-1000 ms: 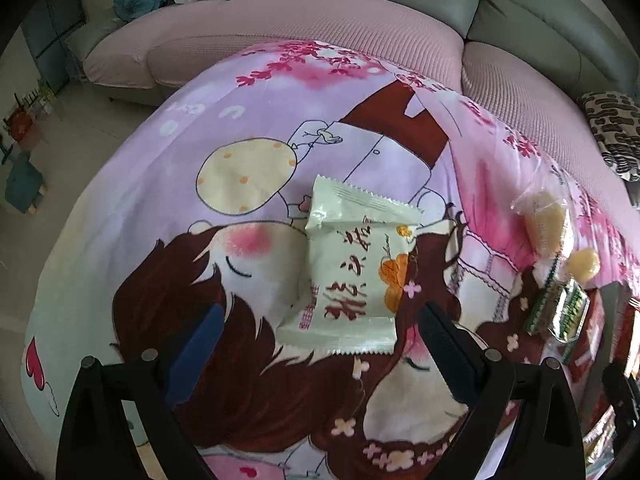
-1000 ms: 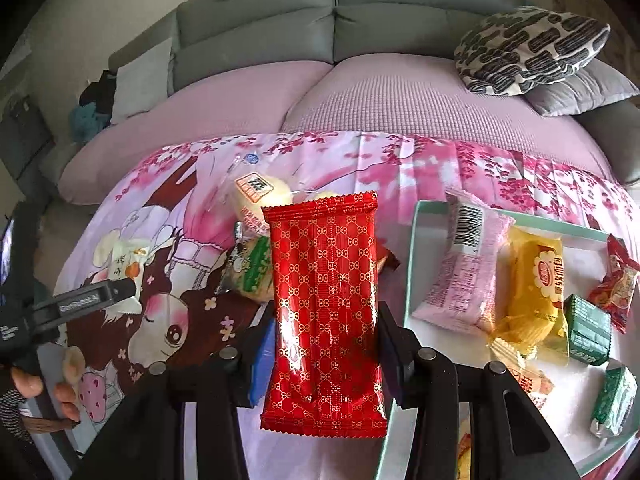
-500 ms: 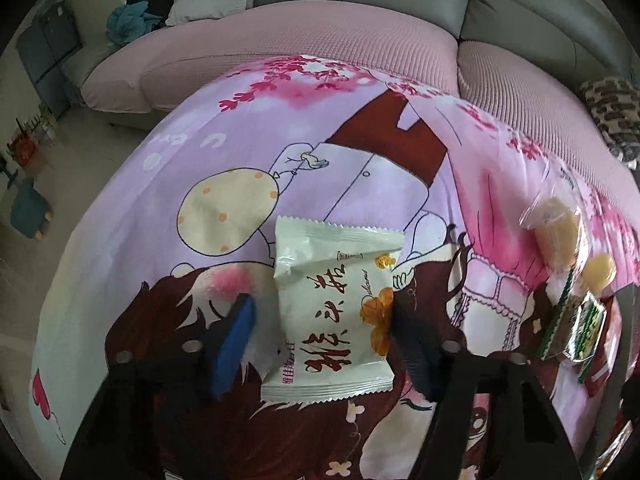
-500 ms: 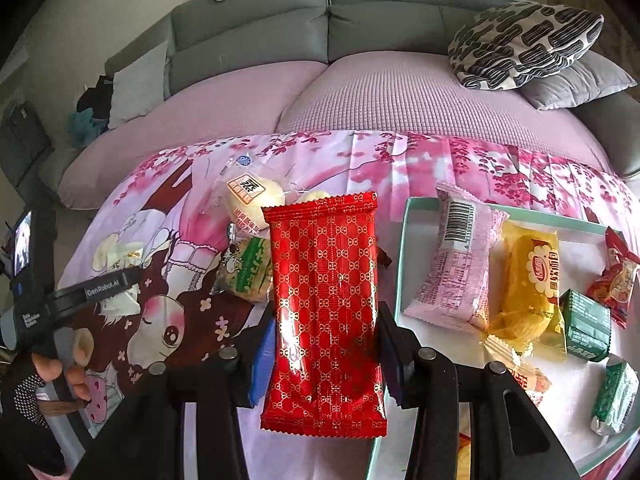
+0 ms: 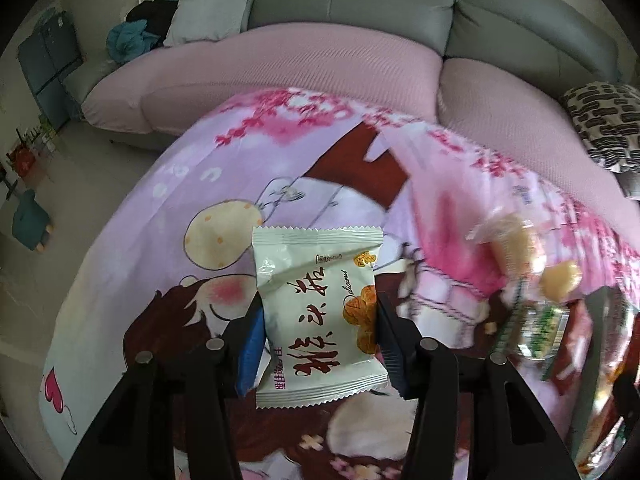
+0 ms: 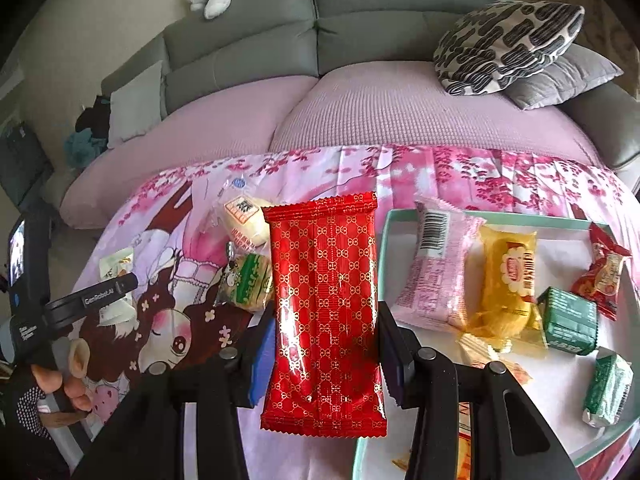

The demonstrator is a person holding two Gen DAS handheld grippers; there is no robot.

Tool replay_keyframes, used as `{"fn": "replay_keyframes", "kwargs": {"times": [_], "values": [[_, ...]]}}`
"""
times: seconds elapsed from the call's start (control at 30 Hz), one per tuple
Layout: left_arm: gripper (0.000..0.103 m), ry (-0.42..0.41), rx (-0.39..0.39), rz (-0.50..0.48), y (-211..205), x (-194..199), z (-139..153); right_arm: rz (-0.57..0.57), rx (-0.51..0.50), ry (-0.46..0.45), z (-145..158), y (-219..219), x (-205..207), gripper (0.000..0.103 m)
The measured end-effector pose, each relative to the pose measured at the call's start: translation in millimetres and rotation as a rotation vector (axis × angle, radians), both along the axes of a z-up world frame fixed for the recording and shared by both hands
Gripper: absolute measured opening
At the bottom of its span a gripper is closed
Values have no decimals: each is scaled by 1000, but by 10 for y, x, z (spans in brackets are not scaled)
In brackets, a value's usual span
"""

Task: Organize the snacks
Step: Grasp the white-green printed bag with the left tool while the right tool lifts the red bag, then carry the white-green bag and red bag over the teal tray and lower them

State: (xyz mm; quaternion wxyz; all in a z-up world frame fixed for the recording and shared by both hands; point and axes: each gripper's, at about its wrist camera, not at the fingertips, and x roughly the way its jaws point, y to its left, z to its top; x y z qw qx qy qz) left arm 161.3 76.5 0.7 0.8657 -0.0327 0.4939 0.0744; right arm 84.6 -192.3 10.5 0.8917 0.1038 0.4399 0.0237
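A white snack packet (image 5: pixel 320 312) with red lettering sits between the pads of my left gripper (image 5: pixel 318 340). The jaws are closing and both pads press its sides, holding it just above the cartoon-printed cloth (image 5: pixel 200 184). My right gripper (image 6: pixel 324 344) is shut on a long red packet (image 6: pixel 324 312), which hangs upright over the cloth beside the teal-rimmed tray (image 6: pixel 500 217). At the left edge of the right wrist view, a hand (image 6: pixel 60 384) holds the left gripper, and the white packet (image 6: pixel 116 264) shows partly behind its finger.
A clear-wrapped bun (image 6: pixel 244 220) and a green packet (image 6: pixel 248 280) lie on the cloth left of the red packet. The tray holds a pink packet (image 6: pixel 436 268), a yellow one (image 6: pixel 508 276), green packets (image 6: pixel 568 320) and a small red one (image 6: pixel 604 272). A sofa stands behind.
The left jaws came in from wide apart onto the white packet's sides, and the packet has lifted a little off the cloth. The right gripper kept still with the red packet.
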Motion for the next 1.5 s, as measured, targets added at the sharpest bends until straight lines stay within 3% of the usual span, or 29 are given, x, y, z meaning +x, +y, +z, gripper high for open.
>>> {"fn": "replay_keyframes", "kwargs": {"times": [0.37, 0.57, 0.9, 1.07, 1.5], "values": [[53, -98, -44, -120, -515, -209, 439, -113, 41, -17, 160, -488, -186, 48], [53, -128, -72, -205, -826, -278, 575, -228, 58, -16, 203, -969, -286, 48], [53, -89, -129, -480, -1781, -540, 561, -431, 72, 12, 188, -1747, -576, 48], [53, -56, -90, -580, -2210, -705, 426, -458, 84, 27, 148, -1869, -662, 48], [53, -4, 51, -648, -2625, -922, -1, -426, 115, 66, 3, -1828, -721, 48]]}}
